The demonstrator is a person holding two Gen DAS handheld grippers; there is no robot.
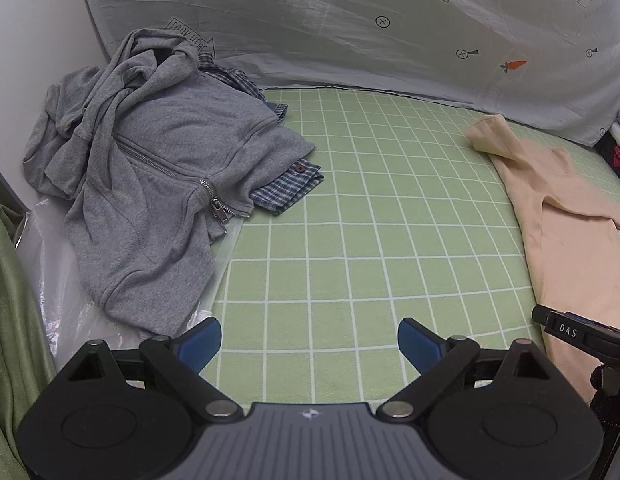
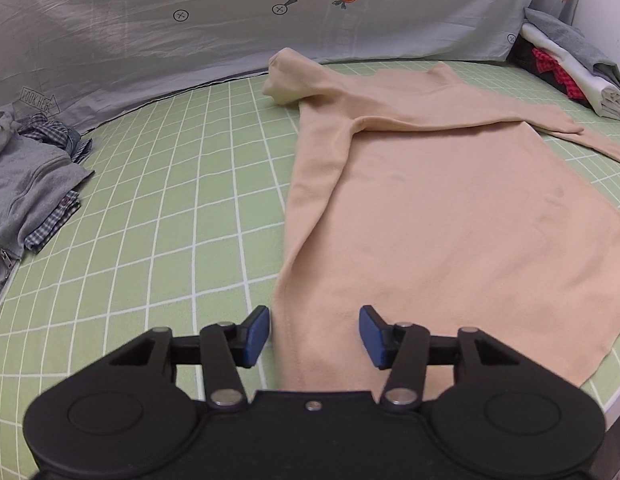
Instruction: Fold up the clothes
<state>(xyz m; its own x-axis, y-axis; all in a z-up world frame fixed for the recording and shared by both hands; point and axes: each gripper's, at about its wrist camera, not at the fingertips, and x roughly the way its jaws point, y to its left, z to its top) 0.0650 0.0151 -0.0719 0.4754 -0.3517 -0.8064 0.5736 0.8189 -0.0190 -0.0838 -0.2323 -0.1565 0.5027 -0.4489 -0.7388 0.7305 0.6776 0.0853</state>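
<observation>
Two "LOOK HERE" arrows mark the grey carrot-print sheet (image 1: 350,40).

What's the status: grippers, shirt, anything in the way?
Left gripper open, over bare sheet. Right gripper open, straddling near hem of beige shirt, nothing gripped. Shirt flat, one sleeve folded across. Grey hoodie pile off left, clear.

Beige top (image 2: 450,216): smooth matt knit. Grey hoodie (image 1: 157,184): heathered fleece, metal zipper (image 1: 213,200) (shiny). Green grid sheet (image 1: 350,220): matt cotton-like cloth.
</observation>
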